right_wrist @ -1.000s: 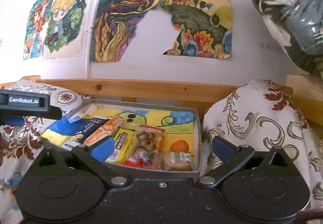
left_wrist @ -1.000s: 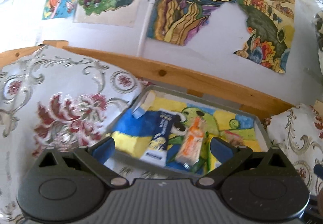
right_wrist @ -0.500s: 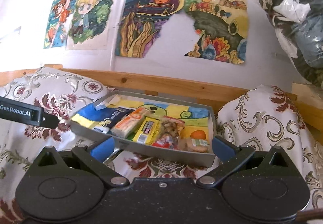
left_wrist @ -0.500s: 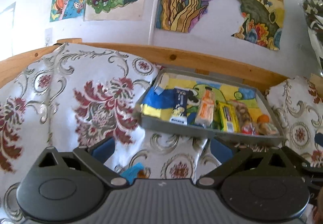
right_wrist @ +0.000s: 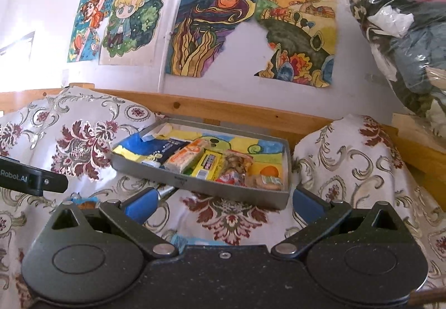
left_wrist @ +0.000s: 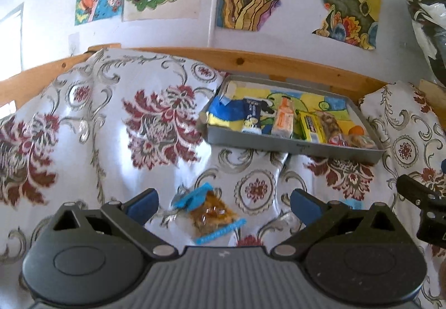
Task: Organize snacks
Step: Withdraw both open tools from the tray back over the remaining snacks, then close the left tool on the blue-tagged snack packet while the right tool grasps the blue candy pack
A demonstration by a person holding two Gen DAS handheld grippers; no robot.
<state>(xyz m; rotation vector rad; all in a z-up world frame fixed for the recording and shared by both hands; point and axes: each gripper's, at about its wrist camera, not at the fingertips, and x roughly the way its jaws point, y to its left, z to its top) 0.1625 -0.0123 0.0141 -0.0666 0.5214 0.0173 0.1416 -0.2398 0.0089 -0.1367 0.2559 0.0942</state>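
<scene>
1. Left claw (left_wrist: pixel 224 201) spread wide, gripping nothing, hovering over a clear snack packet with blue seals (left_wrist: pixel 209 210) that lies on the floral cloth (left_wrist: pixel 156 119) between its fingers.
2. Right claw (right_wrist: pixel 223 204) gaping too, empty.
3. Beyond both, the grey tray (right_wrist: pixel 200 186) sits on the cloth, holding a dark blue pack (left_wrist: pixel 252 116), an orange bar (left_wrist: pixel 284 119) and a yellow pack (left_wrist: pixel 312 126) side by side.
</scene>
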